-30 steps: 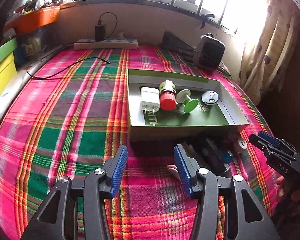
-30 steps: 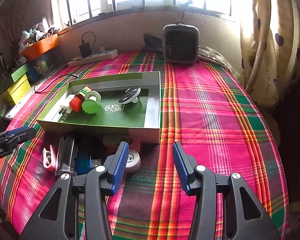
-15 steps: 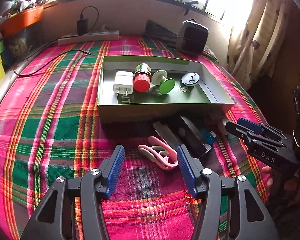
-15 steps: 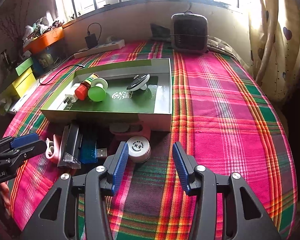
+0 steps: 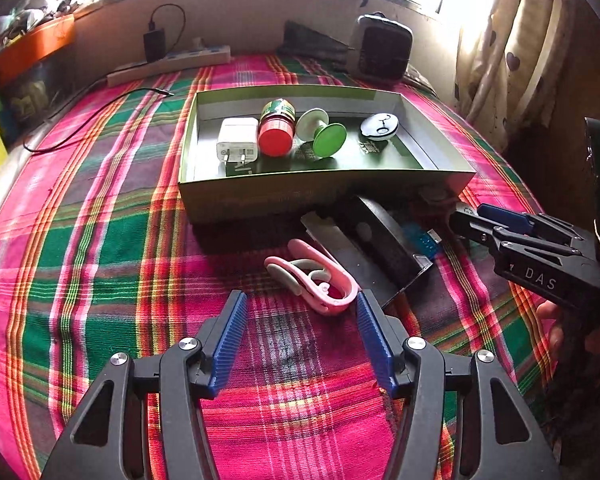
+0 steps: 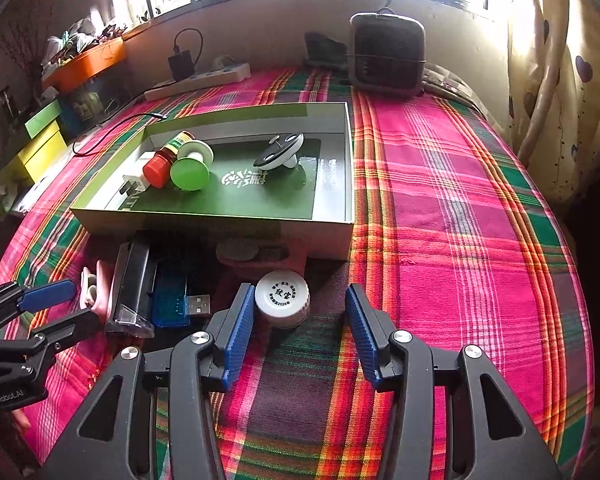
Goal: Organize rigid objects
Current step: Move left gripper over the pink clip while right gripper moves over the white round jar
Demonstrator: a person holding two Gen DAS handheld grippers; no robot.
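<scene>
On the plaid cloth (image 5: 100, 240), a shallow green box (image 5: 324, 194) holds a white charger (image 5: 238, 142), a red-capped bottle (image 5: 276, 134) lying on its side, a green spool (image 5: 324, 136) and a round white-and-black disc (image 5: 379, 125). Just in front of the box lie a pink curved clip (image 5: 316, 276), a black case (image 5: 384, 240), a blue USB stick (image 6: 172, 300) and a white jar (image 6: 283, 298) with printed lid. The left gripper (image 5: 300, 320) hangs open, the clip near its right finger. The right gripper (image 6: 300, 312) is open too, the jar beside its left finger.
</scene>
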